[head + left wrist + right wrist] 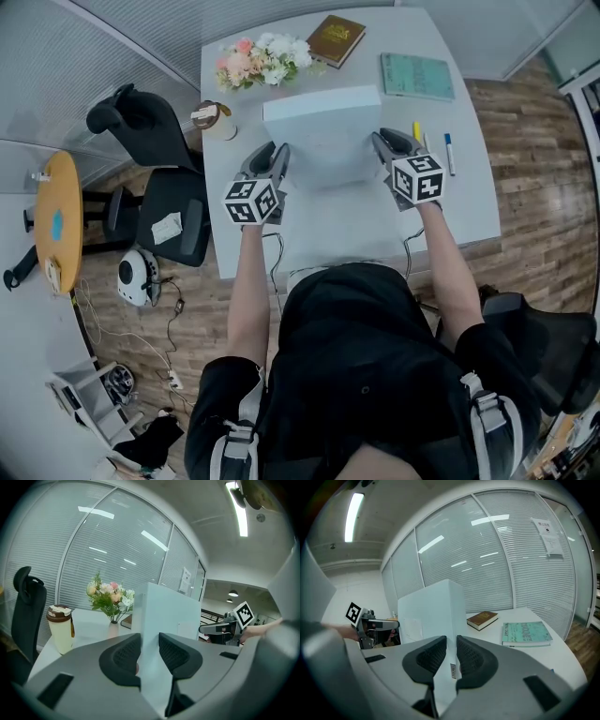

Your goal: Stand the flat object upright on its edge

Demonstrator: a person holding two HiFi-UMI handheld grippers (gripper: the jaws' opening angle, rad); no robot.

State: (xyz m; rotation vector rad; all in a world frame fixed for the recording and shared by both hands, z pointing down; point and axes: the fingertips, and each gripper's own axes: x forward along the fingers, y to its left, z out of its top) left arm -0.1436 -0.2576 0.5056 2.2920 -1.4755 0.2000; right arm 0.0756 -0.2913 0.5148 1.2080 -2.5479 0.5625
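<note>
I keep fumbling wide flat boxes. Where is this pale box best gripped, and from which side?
Take the pale box by its thin left and right ends, one hand-held gripper at each, coming from the near side. Its broad face looks too wide for the jaws; the thin ends fit between them, as the left hand-held gripper and right hand-held gripper show.

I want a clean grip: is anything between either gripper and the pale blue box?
Nothing visible. The pale blue box sits edge-first directly between the jaws of the left gripper and the right gripper, pads against it.

Office: desk, swivel chair, blinds
</note>
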